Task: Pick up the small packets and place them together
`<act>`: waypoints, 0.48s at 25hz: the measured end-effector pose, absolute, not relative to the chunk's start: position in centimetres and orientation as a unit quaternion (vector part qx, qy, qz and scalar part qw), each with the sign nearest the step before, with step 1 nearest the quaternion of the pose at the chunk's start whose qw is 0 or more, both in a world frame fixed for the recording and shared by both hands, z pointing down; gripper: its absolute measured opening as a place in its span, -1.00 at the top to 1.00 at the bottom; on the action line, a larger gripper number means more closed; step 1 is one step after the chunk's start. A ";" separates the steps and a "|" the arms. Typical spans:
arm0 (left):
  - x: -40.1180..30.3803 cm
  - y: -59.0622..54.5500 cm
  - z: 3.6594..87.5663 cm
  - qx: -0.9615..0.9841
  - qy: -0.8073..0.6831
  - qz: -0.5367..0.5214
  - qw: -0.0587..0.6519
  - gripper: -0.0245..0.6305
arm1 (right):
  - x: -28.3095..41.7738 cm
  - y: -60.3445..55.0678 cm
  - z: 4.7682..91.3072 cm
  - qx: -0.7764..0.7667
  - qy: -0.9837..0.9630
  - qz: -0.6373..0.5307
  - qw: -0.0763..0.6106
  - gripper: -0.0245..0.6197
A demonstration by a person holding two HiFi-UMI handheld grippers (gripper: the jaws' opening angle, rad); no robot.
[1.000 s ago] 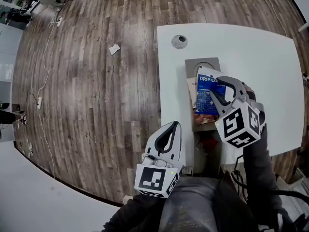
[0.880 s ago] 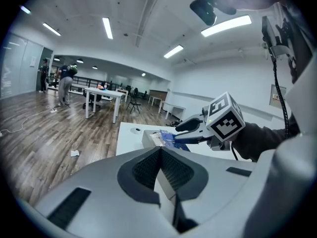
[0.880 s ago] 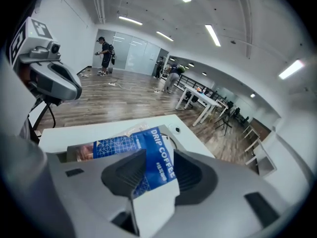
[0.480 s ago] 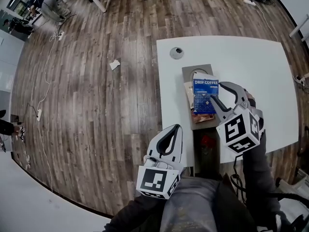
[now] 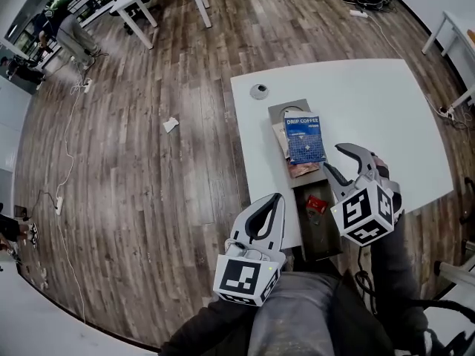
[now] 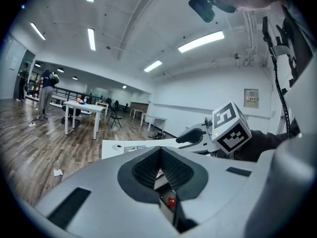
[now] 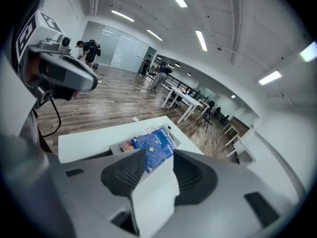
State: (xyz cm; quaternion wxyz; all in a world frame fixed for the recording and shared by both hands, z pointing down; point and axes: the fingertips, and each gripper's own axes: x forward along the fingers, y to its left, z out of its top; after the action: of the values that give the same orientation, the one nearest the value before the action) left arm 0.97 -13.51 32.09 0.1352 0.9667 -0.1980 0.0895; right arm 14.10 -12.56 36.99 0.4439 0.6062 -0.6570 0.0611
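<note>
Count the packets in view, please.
4. A blue packet tops the pile on the grey tray; a pale packet and a brown packet peek from under it; a red packet lies in the dark tray. More may be hidden.

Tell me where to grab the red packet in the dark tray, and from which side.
Probably come down from above with the right tongs, which stand open nearby. The red packet seems to lie flat on the floor of the dark tray, so no edge offers a sideways pinch. Close across its narrower width.
</note>
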 end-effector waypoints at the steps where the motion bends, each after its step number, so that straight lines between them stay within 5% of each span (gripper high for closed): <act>1: 0.8 -13.1 31.9 0.968 -0.193 0.089 0.133 0.92 | 13.8 -11.9 37.1 0.609 -0.654 0.064 0.444 0.41; 12: -1.0 -10.0 32.4 0.976 -0.144 0.101 0.130 0.92 | 8.5 -5.1 44.8 0.582 -0.653 0.162 0.457 0.41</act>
State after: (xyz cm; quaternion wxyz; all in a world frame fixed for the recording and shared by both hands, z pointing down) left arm -1.04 -9.96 32.38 0.1304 0.9756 -0.1444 0.1014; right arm 8.47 -5.11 44.83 0.4574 0.5818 -0.6526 0.1624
